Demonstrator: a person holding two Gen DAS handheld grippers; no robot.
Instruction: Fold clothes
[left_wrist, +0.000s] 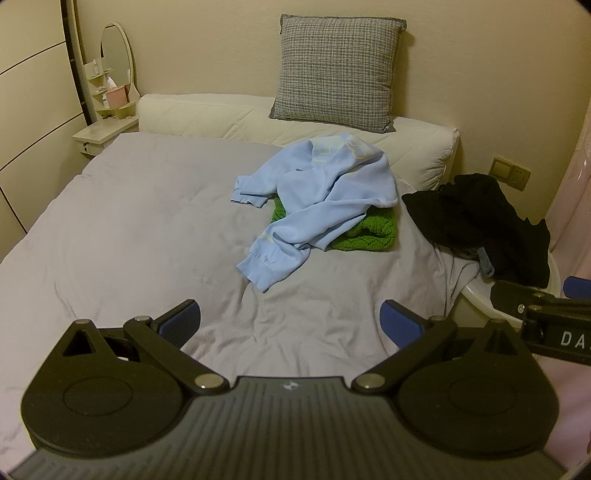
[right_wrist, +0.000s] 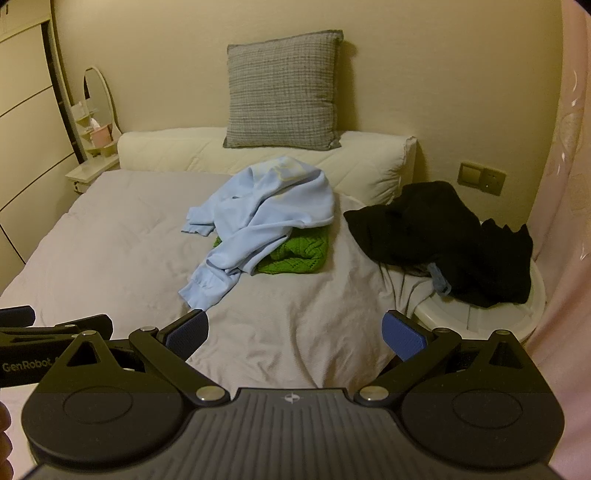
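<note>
A crumpled light blue sweatshirt (left_wrist: 317, 195) (right_wrist: 258, 218) lies mid-bed on the grey sheet, one sleeve trailing toward me. It partly covers a folded green knit garment (left_wrist: 365, 230) (right_wrist: 295, 253). A heap of black clothes (left_wrist: 480, 221) (right_wrist: 443, 240) sits in a white basket (right_wrist: 517, 317) at the bed's right edge. My left gripper (left_wrist: 290, 325) hovers open over the near sheet, nothing between its blue pads. My right gripper (right_wrist: 295, 332) is likewise open and empty, just short of the sleeve cuff. Each gripper shows at the other view's edge.
A grey checked cushion (left_wrist: 336, 70) leans on the wall above a white bolster (left_wrist: 221, 118). A small vanity shelf with an oval mirror (left_wrist: 114, 55) stands at the far left, beside wardrobe doors. A pink curtain (right_wrist: 561, 221) hangs at the right, near a wall socket (right_wrist: 480, 177).
</note>
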